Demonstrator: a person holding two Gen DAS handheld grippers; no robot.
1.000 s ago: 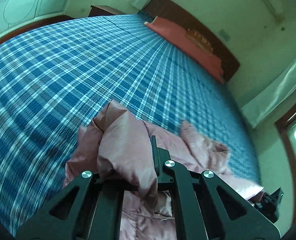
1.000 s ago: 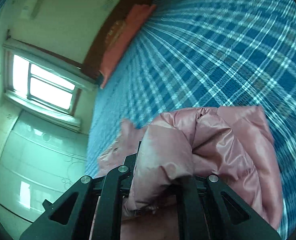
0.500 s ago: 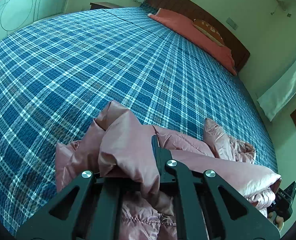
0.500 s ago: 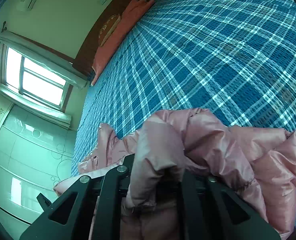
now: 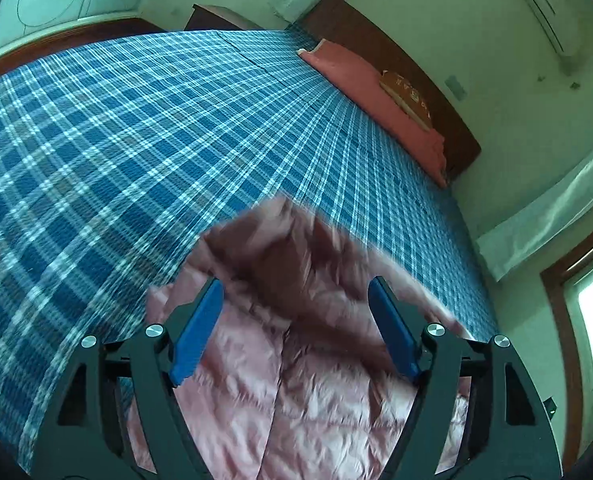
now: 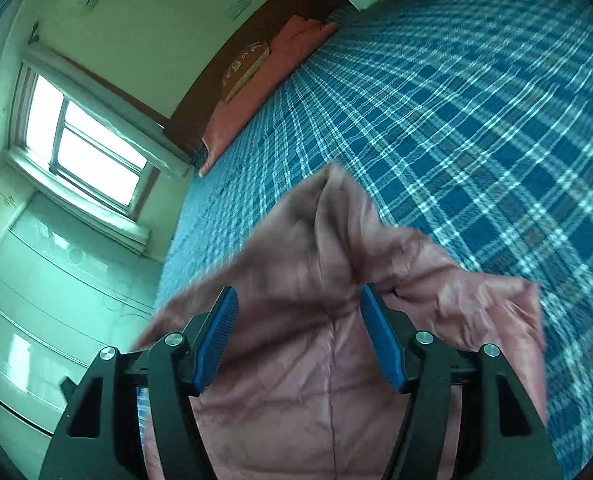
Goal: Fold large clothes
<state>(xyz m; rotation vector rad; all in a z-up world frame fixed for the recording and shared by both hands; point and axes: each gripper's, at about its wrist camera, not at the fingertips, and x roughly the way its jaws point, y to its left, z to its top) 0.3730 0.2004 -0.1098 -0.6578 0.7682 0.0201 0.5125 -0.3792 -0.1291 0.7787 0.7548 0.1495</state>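
Both jaws have just been opening: the left gripper (image 5: 294, 300) and right gripper (image 6: 298, 310) let go, pads apart, and the pink coat (image 5: 280, 380) drops between them. It now lies on the bed (image 5: 136, 140), at 6 o'clock in both views, so this fold looks done.

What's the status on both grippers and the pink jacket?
Left gripper and right gripper open, jaws just opened. Pink jacket released, blurred, over the plaid bed. Nothing in the way.
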